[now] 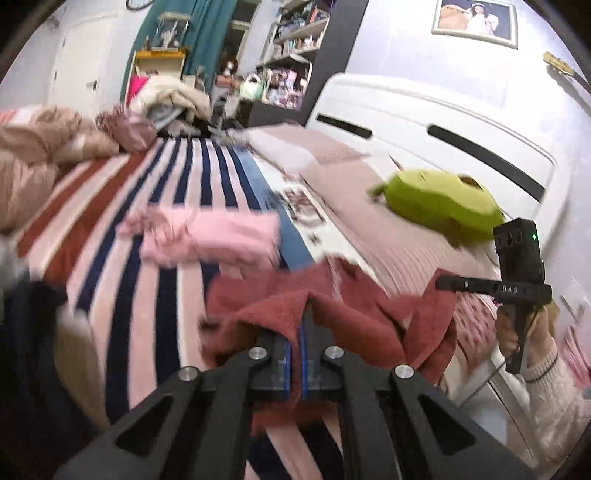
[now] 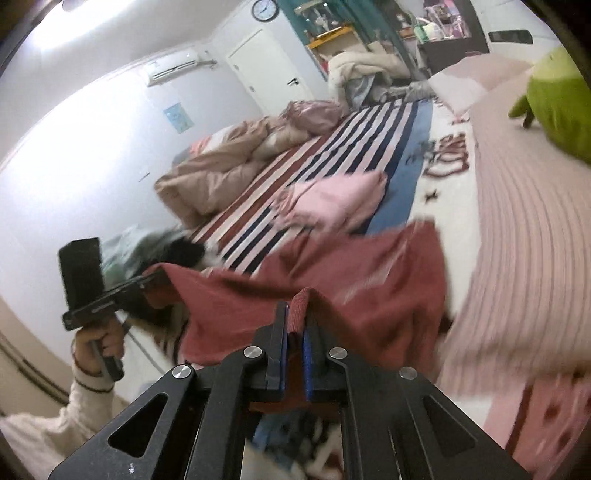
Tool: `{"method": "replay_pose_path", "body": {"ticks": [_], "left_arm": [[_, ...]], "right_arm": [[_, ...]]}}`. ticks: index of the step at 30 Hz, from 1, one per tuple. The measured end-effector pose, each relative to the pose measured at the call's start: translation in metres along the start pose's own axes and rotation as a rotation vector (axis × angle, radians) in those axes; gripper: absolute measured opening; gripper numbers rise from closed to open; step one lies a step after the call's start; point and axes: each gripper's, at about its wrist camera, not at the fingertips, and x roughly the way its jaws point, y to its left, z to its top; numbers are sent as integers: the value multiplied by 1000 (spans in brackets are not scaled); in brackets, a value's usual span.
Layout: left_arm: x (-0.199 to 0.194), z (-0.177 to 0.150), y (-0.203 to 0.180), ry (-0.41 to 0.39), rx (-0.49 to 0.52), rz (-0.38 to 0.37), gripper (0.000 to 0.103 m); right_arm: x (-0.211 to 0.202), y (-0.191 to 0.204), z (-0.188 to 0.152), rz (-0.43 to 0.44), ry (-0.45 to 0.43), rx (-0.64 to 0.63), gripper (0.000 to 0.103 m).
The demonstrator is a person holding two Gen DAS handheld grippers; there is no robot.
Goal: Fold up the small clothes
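Left wrist view, bottom centre: left gripper point(image 1: 298, 332) clenched on a fold of a dark red garment point(image 1: 351, 314), blue pads pressed flat against the cloth. Red cloth bunched and draped around the fingers, trailing below the frame's lower middle and spreading right. At right, lower middle: right gripper point(image 1: 448, 283) seen side-on, gripped by a hand point(image 1: 511, 338) in a cream sleeve point(image 1: 554, 373).

Right wrist view, bottom centre: right gripper point(image 2: 295, 317) clamped on a ribbed edge of the same red garment point(image 2: 332, 280), cloth poking up between the blue pads. Garment stretched as a sheet from centre toward the left, its far corner meeting the left gripper point(image 2: 155, 275) at middle left, held by a hand point(image 2: 98, 341).

Beyond, centre of both views: a pink piece of clothing point(image 1: 207, 236) point(image 2: 332, 203) lying crumpled on a striped bedcover point(image 1: 122, 229) point(image 2: 288, 177). Right of that, a ribbed pink blanket point(image 2: 535, 240).

Further, right side: a green plush toy point(image 1: 436, 199) point(image 2: 557, 110) on the blanket. Upper left of the left view: a rumpled beige duvet point(image 1: 33, 147).

Farthest, top: shelves point(image 1: 295, 37), a white door point(image 2: 266, 70), a wall clock point(image 2: 265, 9). Much of both pictures blurred.
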Motion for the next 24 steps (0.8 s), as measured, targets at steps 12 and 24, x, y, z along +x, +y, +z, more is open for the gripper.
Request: {"method": "replay_pose_path", "body": {"ticks": [12, 24], "left_arm": [[158, 54, 92, 140, -141, 249, 35], [105, -45, 68, 294, -125, 37, 69]], "right_arm": [[102, -95, 95, -427, 16, -4, 2], [42, -69, -12, -227, 171, 35, 62]]}}
